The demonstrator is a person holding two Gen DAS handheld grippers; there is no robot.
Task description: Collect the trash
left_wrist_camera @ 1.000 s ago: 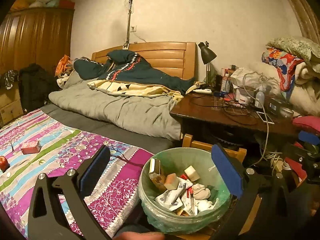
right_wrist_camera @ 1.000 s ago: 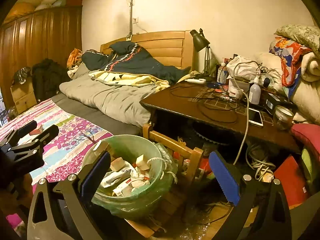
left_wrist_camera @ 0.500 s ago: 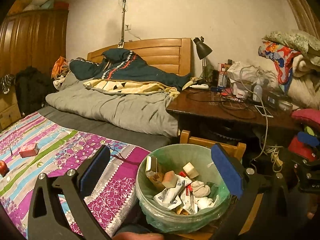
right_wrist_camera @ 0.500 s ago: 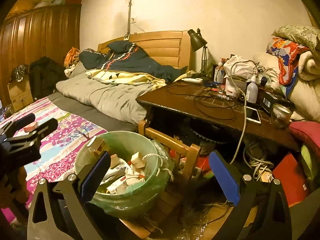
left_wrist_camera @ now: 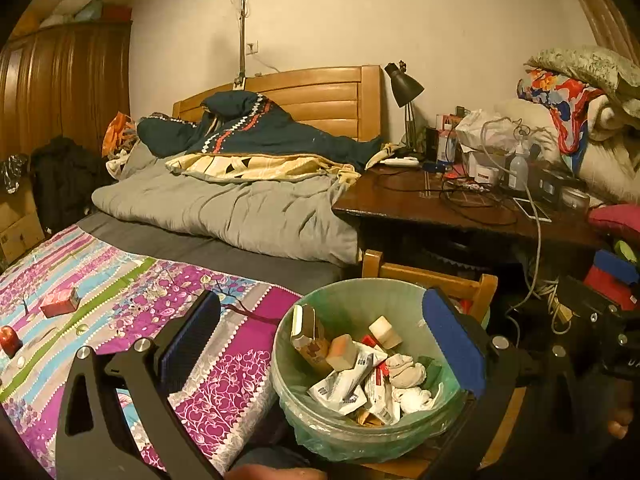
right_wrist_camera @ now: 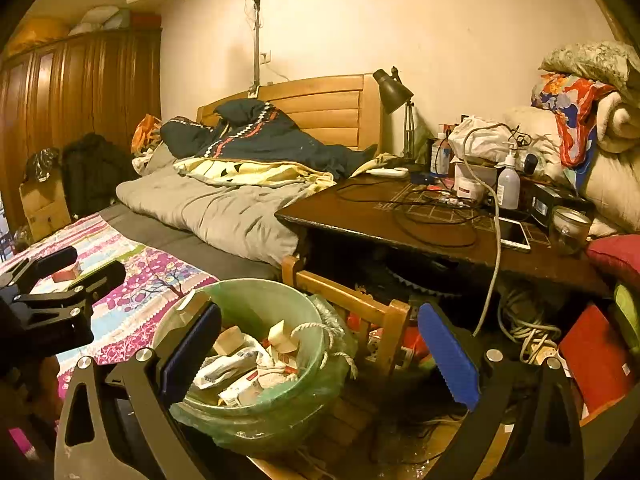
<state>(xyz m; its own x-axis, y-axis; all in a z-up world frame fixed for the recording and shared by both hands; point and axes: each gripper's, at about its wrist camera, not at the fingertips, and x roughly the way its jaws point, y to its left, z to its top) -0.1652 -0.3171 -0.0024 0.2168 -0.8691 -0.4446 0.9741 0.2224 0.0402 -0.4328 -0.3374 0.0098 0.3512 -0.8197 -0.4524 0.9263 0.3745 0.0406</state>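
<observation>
A bin with a green liner (left_wrist_camera: 352, 300) sits on a wooden chair (left_wrist_camera: 424, 274) beside the bed. It holds wrappers, crumpled tissues and small boxes. My left gripper (left_wrist_camera: 322, 344) hovers open and empty just above the bin's near side, its right pad over the rim. In the right wrist view my right gripper (right_wrist_camera: 320, 354) is open and empty, with the bin (right_wrist_camera: 256, 304) behind its left finger. My left gripper (right_wrist_camera: 78, 268) shows at the left there, open. A small red box (left_wrist_camera: 60, 302) lies on the flowered bedspread (left_wrist_camera: 120, 280), with a red round object (left_wrist_camera: 10, 338) near it.
A dark table (right_wrist_camera: 360, 216) to the right carries cables, bottles, a phone, a glass and a desk lamp (right_wrist_camera: 394, 88). Cords and a red box crowd the floor under it. Grey quilt and dark jacket cover the bed's head. A wardrobe (left_wrist_camera: 60, 88) stands far left.
Both views drift only slightly. Both grippers stay open and empty, and the bin's contents look the same.
</observation>
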